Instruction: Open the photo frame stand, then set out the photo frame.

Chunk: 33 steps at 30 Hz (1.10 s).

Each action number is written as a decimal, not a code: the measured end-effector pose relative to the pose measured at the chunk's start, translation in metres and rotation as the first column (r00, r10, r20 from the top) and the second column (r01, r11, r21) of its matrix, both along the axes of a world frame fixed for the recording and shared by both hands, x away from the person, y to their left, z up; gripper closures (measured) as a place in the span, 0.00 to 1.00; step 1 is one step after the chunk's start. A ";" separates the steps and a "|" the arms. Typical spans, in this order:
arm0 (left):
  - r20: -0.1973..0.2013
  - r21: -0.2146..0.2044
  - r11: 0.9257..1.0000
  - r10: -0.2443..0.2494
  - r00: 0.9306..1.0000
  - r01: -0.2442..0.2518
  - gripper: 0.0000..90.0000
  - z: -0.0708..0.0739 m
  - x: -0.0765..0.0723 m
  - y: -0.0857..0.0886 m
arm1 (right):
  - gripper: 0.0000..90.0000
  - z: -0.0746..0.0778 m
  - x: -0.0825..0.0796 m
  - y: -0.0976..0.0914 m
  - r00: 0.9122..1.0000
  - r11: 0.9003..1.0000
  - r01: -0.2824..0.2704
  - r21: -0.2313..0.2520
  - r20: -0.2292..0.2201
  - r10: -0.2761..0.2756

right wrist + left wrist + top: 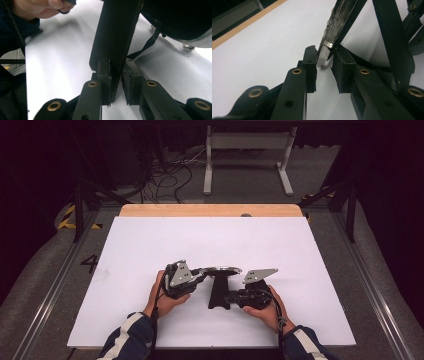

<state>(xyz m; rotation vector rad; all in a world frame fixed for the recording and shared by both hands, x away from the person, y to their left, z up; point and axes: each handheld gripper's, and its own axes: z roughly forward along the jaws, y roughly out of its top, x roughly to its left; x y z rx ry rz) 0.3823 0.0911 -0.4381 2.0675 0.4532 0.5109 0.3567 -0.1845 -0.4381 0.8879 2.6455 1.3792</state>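
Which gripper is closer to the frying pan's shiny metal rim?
Left. The left gripper has its jaws around the black frying pan's shiny metal rim; the right gripper clamps the flat black handle, farther down.

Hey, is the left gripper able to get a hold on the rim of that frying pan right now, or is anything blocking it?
Probably yes. The left gripper already has the pan rim between its fingers, with nothing in between. The right gripper grips the black handle off to the side, clear of the rim.

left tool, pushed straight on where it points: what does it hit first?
The pan rim: its metal edge already sits between the jaws of the left tool, seemingly pinched, so any advance drives against it at once. Depth beyond is unclear.
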 end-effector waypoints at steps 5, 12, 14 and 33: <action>-0.012 -0.012 1.000 -0.009 1.000 0.009 0.82 0.000 0.001 0.003 | 0.87 0.004 0.000 -0.005 1.000 1.000 0.016 0.011 0.009 -0.016; -0.011 -0.013 1.000 -0.022 1.000 0.022 0.83 0.003 0.001 0.006 | 0.89 0.021 -0.008 -0.010 0.996 1.000 0.019 -0.007 0.087 -0.018; -0.016 -0.015 1.000 -0.026 1.000 0.026 0.83 0.003 0.002 0.007 | 0.91 0.025 -0.012 -0.012 0.994 0.999 0.028 -0.016 0.106 -0.026; -0.038 -0.012 1.000 -0.020 0.999 0.020 0.79 -0.002 0.008 0.002 | 1.00 0.034 -0.035 0.003 0.980 0.999 0.032 -0.020 0.196 -0.027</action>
